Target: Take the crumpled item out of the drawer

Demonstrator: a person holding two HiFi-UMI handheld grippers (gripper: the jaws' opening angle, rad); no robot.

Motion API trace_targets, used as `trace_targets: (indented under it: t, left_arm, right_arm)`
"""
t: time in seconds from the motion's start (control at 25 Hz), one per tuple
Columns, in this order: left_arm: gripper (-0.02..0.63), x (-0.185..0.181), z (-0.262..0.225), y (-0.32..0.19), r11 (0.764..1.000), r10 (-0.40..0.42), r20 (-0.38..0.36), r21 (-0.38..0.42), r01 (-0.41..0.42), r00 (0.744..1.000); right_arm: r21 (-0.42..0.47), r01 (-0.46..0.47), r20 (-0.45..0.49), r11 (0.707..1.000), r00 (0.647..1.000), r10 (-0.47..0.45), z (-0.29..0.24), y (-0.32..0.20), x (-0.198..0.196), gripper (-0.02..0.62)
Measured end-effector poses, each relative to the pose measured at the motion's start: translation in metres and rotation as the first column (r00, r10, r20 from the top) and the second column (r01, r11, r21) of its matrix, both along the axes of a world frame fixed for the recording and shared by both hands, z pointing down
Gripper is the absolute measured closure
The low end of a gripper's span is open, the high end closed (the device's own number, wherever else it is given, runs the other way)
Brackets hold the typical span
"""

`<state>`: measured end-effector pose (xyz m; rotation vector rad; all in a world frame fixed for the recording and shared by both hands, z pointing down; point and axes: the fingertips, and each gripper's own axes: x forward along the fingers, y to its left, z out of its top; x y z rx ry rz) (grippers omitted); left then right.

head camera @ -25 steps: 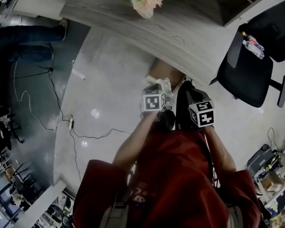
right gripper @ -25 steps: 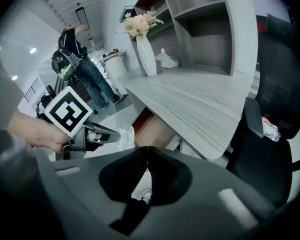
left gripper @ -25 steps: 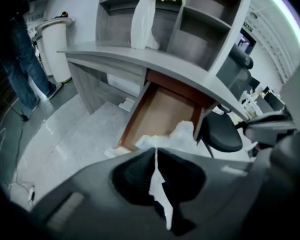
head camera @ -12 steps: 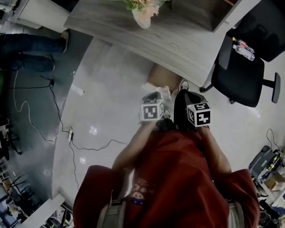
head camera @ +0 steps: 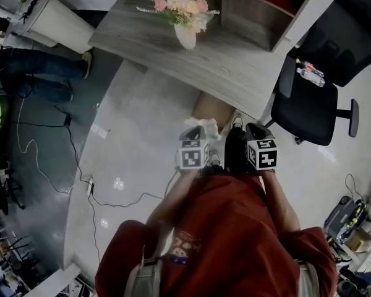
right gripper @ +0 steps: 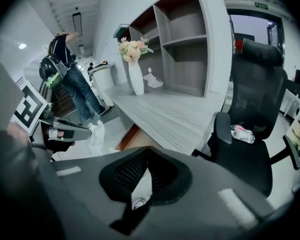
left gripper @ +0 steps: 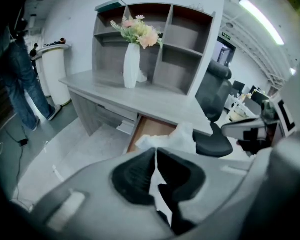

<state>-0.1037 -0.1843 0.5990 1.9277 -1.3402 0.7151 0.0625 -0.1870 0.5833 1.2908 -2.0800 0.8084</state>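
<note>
Head view is looking steeply down on both tools side by side in front of the person's red top [head camera: 235, 228], just off the edge of the grey desk [head camera: 235, 60]. Over on the left, the left gripper [left gripper: 155, 151] is pinching the crumpled item [left gripper: 172, 139], a white wad. Its pads are squeezing together on a strip of it while the rest is bunching up past the tips. The wad is hanging in the air in front of the open drawer [left gripper: 150, 129], clear of it as far as I can tell. The right gripper [right gripper: 146, 151] is sitting with its jaws meeting tip to tip, nothing between them. A vase of flowers [head camera: 187, 36] is standing on the desk, and a black office chair [head camera: 309, 104] is carrying a bottle [head camera: 310, 74] on its seat.
</note>
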Motion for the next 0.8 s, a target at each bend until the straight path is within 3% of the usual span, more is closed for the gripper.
trace_targets:
  t: [0.48, 0.8]
  left_arm:
    - [0.595, -0.016, -0.042, -0.010, 0.992, 0.012, 0.048, 0.129, -0.018, 0.999]
    - [0.597, -0.014, -0.047, -0.003, 0.989, 0.022, 0.046, 0.148, -0.029, 0.999]
  right_arm:
    - [0.016, -0.066, 0.053, 0.998, 0.996, 0.065, -0.020, 0.004, 0.012, 0.594]
    - [0.016, -0.078, 0.043, 0.997, 0.996, 0.077, -0.019, 0.009, 0.018, 0.593]
